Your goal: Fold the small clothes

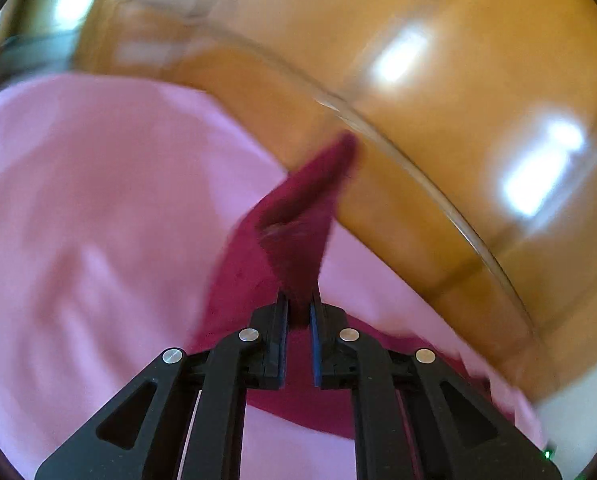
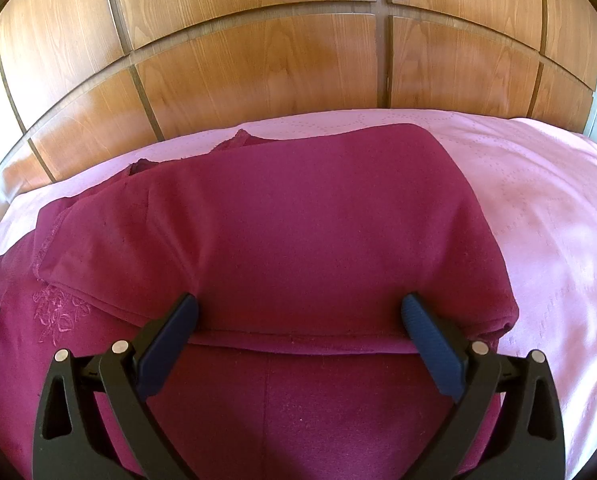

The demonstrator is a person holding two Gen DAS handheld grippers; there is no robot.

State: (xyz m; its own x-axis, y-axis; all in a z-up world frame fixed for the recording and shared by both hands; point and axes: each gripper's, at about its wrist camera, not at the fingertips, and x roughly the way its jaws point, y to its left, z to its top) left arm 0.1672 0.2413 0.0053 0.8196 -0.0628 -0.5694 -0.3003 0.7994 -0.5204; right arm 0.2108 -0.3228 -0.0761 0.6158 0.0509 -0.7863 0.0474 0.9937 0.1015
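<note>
Room: wooden panelling (image 2: pixel 258 64) with dark grooves rises behind the far edge of the bed; bright window glare sits on it in the left wrist view, which is blurred.
Surface: pink bedspread (image 2: pixel 538 208), smooth, with a faint dotted stitch pattern, spread under everything.
Garment: maroon garment (image 2: pixel 298 220) lies on the bedspread, one layer already folded over the near part; pale floral embroidery shows at its near left.
Left gripper: left gripper (image 1: pixel 298 312) has its jaws pressed together on a narrow corner of the maroon cloth, which stands up in a peak away from the fingers.
Right gripper: right gripper (image 2: pixel 298 320) is spread wide, its blue pads at either side of the folded edge, pinching nothing; whether the tips touch the cloth I cannot tell.
Risk, grip: the left hold looks thin, only a corner, so the cloth could slide out if pulled quickly.
Risk, fold: nothing pins the folded layer, so a pull from the left would likely drag it askew or open it.
Risk, bedspread: a low pinch could catch the pink cover too.
</note>
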